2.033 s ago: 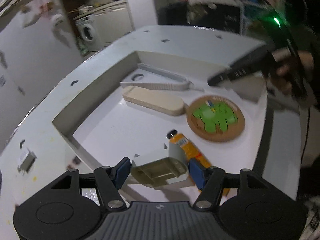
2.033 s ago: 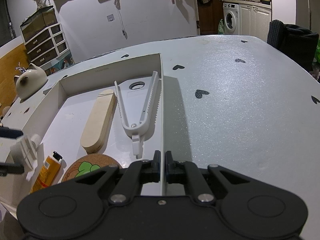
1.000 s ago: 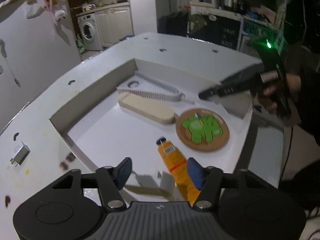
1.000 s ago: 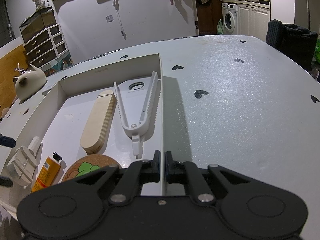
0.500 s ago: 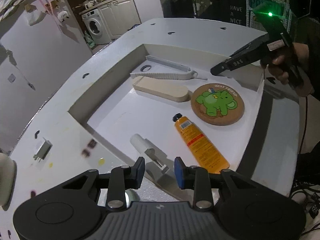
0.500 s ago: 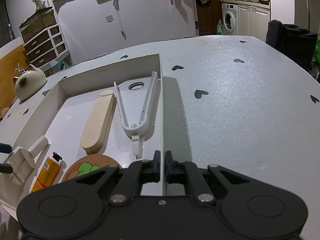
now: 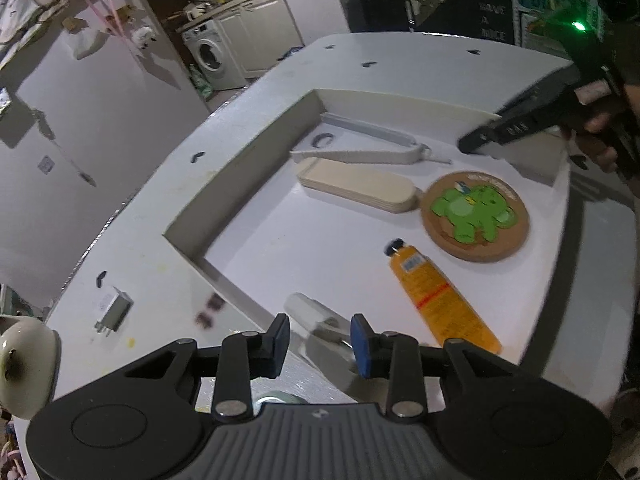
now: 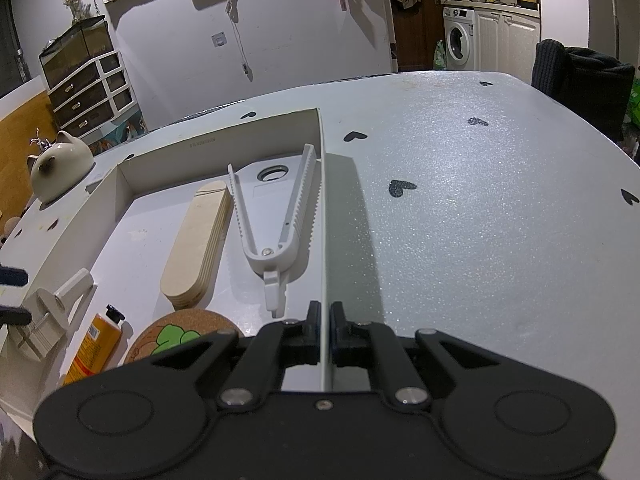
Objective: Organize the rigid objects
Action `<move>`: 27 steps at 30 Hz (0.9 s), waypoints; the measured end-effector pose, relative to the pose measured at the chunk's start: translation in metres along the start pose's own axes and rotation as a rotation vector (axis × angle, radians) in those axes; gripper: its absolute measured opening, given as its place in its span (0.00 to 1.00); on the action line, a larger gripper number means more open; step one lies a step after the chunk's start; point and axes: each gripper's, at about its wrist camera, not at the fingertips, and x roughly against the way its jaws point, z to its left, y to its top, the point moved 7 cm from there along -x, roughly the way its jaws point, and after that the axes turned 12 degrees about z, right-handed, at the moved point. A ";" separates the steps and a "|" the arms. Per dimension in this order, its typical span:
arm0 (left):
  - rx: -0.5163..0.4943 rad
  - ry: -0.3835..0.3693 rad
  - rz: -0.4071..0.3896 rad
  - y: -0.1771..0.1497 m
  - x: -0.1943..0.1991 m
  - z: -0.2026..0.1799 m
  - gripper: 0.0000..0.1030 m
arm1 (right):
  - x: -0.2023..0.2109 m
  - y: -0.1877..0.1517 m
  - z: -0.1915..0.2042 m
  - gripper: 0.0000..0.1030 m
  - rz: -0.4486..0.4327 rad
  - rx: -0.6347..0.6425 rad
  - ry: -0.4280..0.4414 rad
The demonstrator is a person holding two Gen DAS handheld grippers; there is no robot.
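**Black handheld grippers, blue pads on one**

The left gripper is matte black, with a ribbed grey housing, round recessed discs at each side, silver screws at the finger pivots and blue pads. The right gripper is all black, with the same discs and screws. Seen from the left wrist, a green light glows above its handle, which bears pale lettering.

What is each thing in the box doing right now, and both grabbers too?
Right gripper, shut on the wall of the box.
Left gripper, shut; cannot tell if it pinches the white plastic piece.
White plastic piece, tilted at the box edge.
White tongs, flat, arms spread.
Orange tube, lying down, cap on.
Cork coaster, flat, picture up.
Wooden sticks, stacked flat.
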 end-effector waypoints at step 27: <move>0.034 -0.091 -0.046 0.012 0.003 -0.024 0.53 | 0.001 -0.001 0.000 0.06 -0.006 -0.004 -0.005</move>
